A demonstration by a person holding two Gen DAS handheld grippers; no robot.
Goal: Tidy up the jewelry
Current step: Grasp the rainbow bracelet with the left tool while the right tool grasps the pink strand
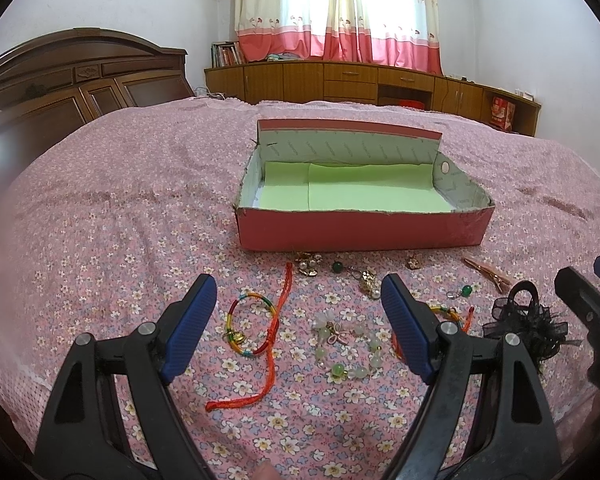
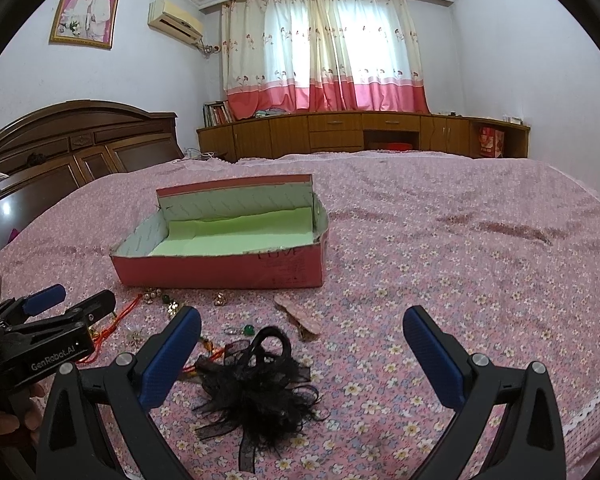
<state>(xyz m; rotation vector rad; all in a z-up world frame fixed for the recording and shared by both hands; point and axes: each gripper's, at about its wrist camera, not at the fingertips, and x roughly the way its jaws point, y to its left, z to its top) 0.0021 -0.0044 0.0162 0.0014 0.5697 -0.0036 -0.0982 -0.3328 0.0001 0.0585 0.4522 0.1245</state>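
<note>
A red cardboard box [image 1: 364, 232] [image 2: 220, 270] with a green lining stands open on the bed. Jewelry lies scattered in front of it: a rainbow cord bracelet [image 1: 250, 326] with a long red cord [image 1: 274, 344], a pale green bead bracelet [image 1: 350, 346], gold brooches [image 1: 310, 264], a green bead charm [image 1: 338, 267], a rose-gold hair clip [image 1: 488, 274] [image 2: 300, 316] and a black feathery hairpiece [image 1: 528, 326] [image 2: 256, 388]. My left gripper [image 1: 298, 294] hangs open just above the two bracelets. My right gripper [image 2: 302, 328] is open over the hairpiece.
The pink floral bedspread [image 2: 440, 260] covers the whole bed. A wooden headboard [image 1: 80, 76] rises at the left, and low wooden cabinets [image 2: 360, 132] run under the curtained window. A hand [image 2: 20, 416] holds the left gripper's body at the lower left of the right wrist view.
</note>
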